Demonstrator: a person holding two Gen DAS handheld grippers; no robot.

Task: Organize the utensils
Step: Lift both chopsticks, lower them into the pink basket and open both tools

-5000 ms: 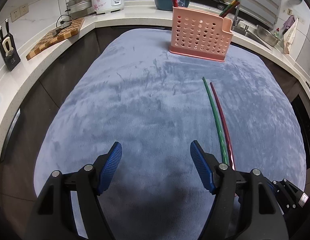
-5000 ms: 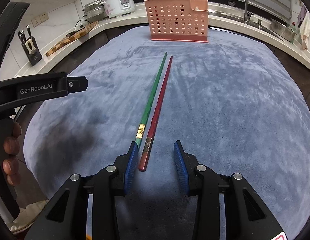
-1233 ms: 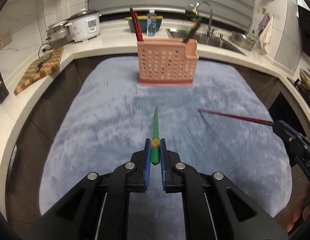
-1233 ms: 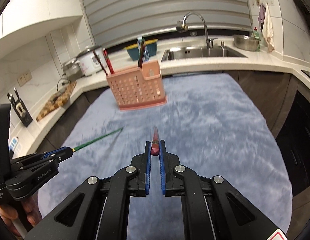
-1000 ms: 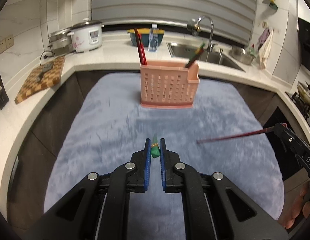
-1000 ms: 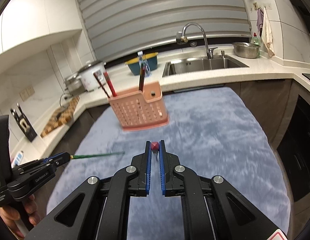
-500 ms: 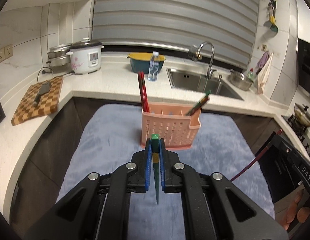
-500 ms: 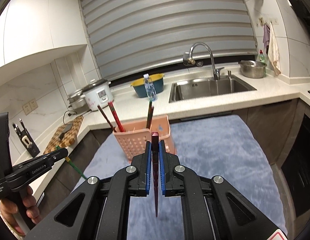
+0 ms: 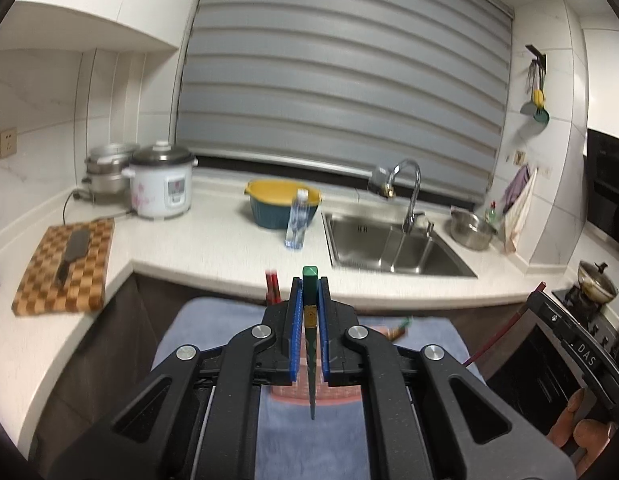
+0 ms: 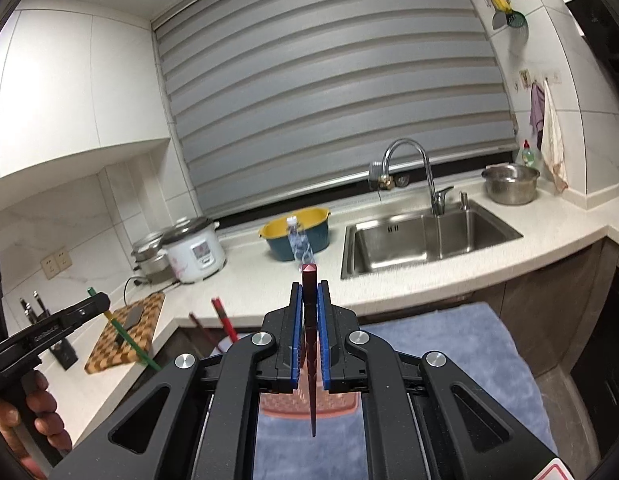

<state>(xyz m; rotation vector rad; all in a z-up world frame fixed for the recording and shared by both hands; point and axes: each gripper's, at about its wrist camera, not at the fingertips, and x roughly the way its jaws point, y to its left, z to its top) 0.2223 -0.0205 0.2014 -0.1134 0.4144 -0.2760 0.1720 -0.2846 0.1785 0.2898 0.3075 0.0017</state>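
Insertion step: green chopstick [image 9: 309, 320] is clamped tip-down in left gripper [image 9: 309, 300], red chopstick [image 10: 309, 320] in right gripper [image 10: 309, 304], above pink holder [image 10: 337, 402]. Lowering into compartments is needed next.

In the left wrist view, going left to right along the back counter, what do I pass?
Checkered cutting board → steel steamer pot → white rice cooker → yellow and teal bowl → water bottle → faucet → steel pot → hanging cloths.
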